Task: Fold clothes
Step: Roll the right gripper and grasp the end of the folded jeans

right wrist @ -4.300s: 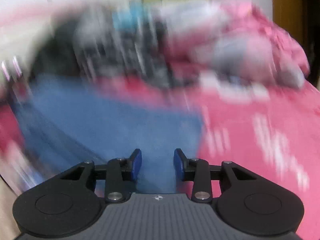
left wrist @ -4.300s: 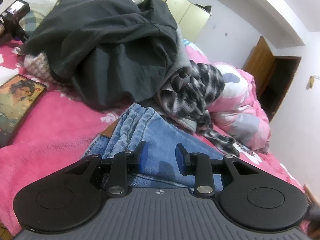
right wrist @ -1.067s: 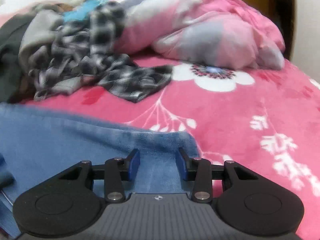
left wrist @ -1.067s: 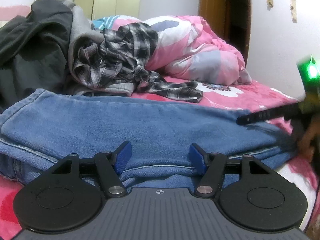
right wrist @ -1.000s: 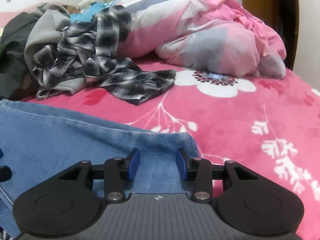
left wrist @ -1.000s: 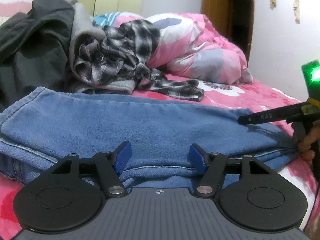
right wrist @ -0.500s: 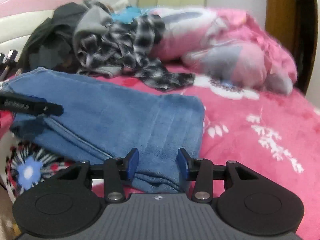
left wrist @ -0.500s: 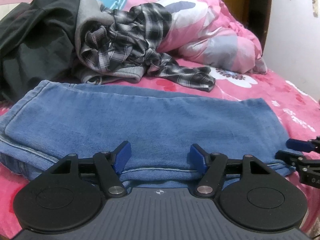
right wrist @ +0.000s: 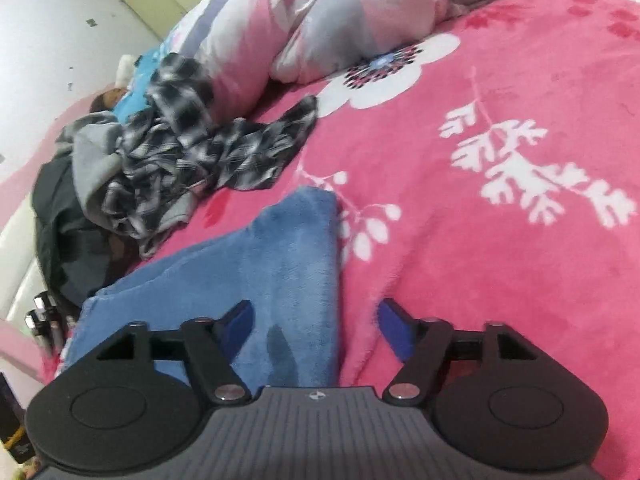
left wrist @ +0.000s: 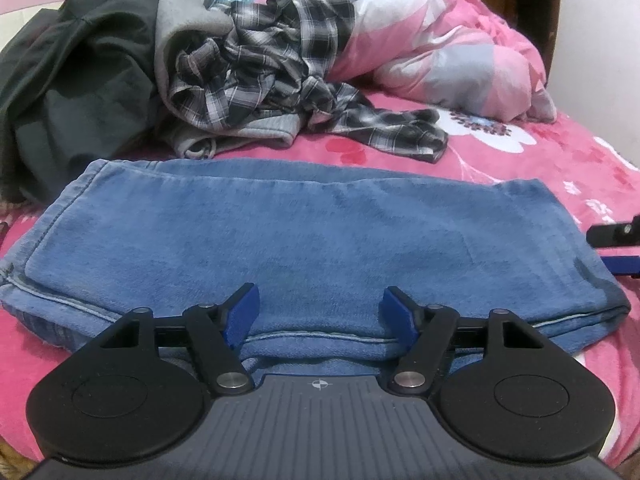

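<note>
Blue jeans (left wrist: 300, 232), folded into a long band, lie flat across the pink flowered bedspread (left wrist: 540, 168). My left gripper (left wrist: 319, 304) hovers over their near folded edge; its jaws are opening, denim lies between them, and the pads do not press it. In the right wrist view the jeans' end (right wrist: 280, 264) runs under my right gripper (right wrist: 315, 312). Its jaws are opening wide, one finger over the denim and one over the bedspread, and they grip nothing. The right gripper (left wrist: 618, 250) also shows at the right edge of the left wrist view, beside the jeans' end.
Behind the jeans lie a crumpled plaid shirt (left wrist: 272, 72), a grey hoodie (left wrist: 180, 20) and a dark jacket (left wrist: 80, 80). A pink and grey quilt (left wrist: 440, 40) is bunched at the back right. The bedspread to the right of the jeans (right wrist: 500, 240) is bare.
The right gripper's jaws have spread wide and let the jeans' end lie; its view has rolled and swung. In the left view it has slid toward the right edge.
</note>
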{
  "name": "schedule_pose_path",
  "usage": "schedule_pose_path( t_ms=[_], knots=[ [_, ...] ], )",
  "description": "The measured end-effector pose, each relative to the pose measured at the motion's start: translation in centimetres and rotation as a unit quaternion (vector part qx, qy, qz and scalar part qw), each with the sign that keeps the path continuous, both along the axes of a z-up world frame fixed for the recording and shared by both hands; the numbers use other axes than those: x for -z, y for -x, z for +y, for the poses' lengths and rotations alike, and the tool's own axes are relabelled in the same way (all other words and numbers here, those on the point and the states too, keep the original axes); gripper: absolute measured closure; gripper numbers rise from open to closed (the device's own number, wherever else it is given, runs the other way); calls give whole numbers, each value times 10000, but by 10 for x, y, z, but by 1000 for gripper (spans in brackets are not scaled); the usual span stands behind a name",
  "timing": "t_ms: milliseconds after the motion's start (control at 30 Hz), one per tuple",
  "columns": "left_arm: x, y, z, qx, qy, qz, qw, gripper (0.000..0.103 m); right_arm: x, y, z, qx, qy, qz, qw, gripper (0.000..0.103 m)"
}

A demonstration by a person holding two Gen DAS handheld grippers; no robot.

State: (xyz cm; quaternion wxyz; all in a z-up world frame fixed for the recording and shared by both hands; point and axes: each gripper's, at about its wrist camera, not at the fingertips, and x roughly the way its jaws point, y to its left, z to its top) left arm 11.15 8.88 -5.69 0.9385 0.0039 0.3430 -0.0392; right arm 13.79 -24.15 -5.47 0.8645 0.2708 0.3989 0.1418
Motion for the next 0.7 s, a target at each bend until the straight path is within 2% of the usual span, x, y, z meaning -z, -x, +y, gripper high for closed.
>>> schedule_pose_path(
  t_ms=[33, 133, 267, 433, 567, 667, 700],
  knots=[
    [0, 0, -1, -12, -24, 19, 10000, 33, 0, -2, 2, -84, -21, 19, 10000, 12],
    [-1, -1, -3, -54, -106, 71, 9999, 32, -2, -10, 7, -283, -21, 48, 9996, 4],
    [-2, -2, -6, -104, -198, 122, 9997, 30, -1, -19, 9, -383, -174, 52, 9991, 3],
    [-3, -2, -10, -144, -321, 152, 9993, 28, 7, -35, 8, -520, -765, 116, 9956, 5],
    [-3, -1, -12, -171, -408, 157, 9989, 27, 13, -45, 7, -469, -983, 87, 9940, 6],
    [-3, -1, -14, -183, -458, 157, 9987, 26, 15, -46, 4, -473, -1049, 65, 9933, 14],
    [-3, -1, -14, -186, -470, 157, 9986, 26, 17, -44, 3, -491, -1049, 78, 9932, 20]
  ],
)
